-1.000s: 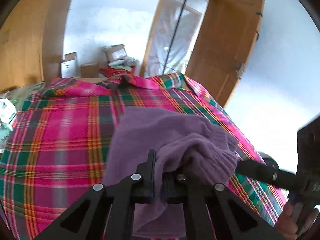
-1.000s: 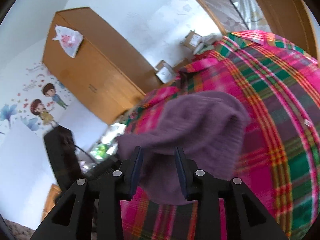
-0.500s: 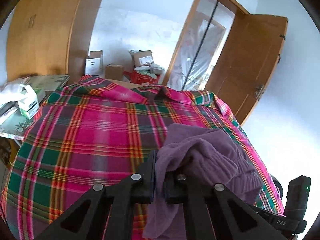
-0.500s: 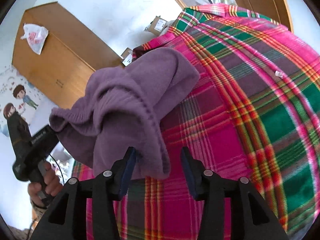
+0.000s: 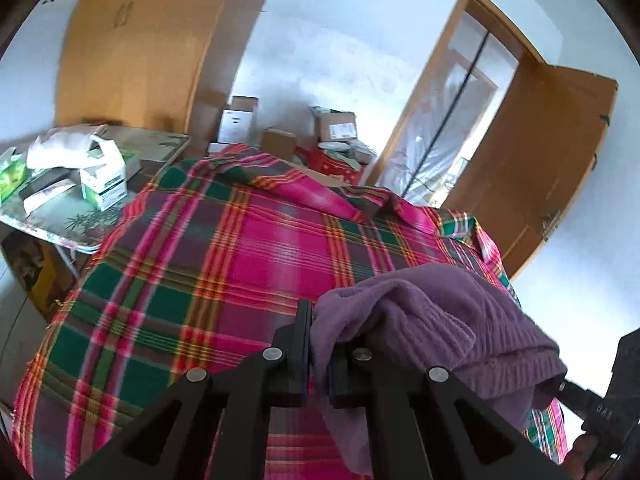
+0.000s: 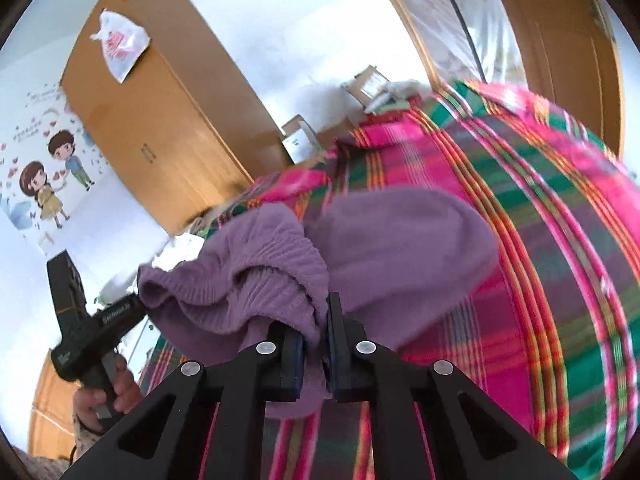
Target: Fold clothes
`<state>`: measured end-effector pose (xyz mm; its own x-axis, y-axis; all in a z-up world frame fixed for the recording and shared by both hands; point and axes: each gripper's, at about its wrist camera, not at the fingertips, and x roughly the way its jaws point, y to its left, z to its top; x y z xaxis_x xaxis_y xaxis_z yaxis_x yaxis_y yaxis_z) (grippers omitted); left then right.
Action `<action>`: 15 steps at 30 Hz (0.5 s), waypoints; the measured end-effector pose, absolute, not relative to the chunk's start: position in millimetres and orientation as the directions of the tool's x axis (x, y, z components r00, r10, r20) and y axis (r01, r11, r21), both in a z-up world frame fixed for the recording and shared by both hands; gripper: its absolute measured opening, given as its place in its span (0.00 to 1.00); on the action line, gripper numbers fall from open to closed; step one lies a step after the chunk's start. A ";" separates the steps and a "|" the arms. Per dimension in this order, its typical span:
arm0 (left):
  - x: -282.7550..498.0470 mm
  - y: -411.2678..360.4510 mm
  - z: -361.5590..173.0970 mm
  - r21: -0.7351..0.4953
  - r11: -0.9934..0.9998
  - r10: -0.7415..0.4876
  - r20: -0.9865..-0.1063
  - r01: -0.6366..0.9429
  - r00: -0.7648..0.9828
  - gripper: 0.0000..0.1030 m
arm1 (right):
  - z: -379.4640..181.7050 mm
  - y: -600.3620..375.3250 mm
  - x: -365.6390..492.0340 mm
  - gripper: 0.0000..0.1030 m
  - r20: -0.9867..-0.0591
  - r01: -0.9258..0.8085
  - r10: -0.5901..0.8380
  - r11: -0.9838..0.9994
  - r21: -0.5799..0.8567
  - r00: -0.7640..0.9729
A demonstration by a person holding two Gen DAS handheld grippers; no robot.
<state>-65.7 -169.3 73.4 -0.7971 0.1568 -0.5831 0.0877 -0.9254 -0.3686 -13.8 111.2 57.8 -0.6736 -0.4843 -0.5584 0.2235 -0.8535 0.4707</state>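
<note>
The right claw [image 6: 314, 344], gaping a moment ago, has now clamped the purple sweater's [image 6: 400, 248] ribbed edge at its 6 o'clock.

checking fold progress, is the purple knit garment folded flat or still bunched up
Bunched up. The purple knit garment hangs in rumpled folds, pinched between both the right tongs and left tongs, above the plaid cloth.
</note>
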 end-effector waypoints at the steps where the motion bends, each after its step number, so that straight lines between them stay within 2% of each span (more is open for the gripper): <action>1: -65.6 -172.9 73.0 -0.370 -0.924 0.151 -0.584 0.096 -0.797 0.06 | 61.2 106.7 -19.1 0.10 -0.556 0.232 -0.482 -0.857 0.461 -0.677; 7: -62.4 -195.8 65.2 -0.392 -0.908 0.126 -0.595 0.150 -0.793 0.06 | 81.9 79.8 -50.8 0.10 -0.540 0.278 -0.472 -0.872 0.403 -0.697; 15: -62.9 -215.9 54.0 -0.412 -0.887 0.104 -0.619 0.210 -0.778 0.06 | 90.3 42.9 -97.4 0.10 -0.563 0.335 -0.496 -0.867 0.370 -0.661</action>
<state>-62.9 -215.9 54.0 -0.7782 0.1036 -0.6194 0.2101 -0.8865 -0.4122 -97.4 42.9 90.3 -0.6609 -0.4958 -0.5634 0.3347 -0.8666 0.3700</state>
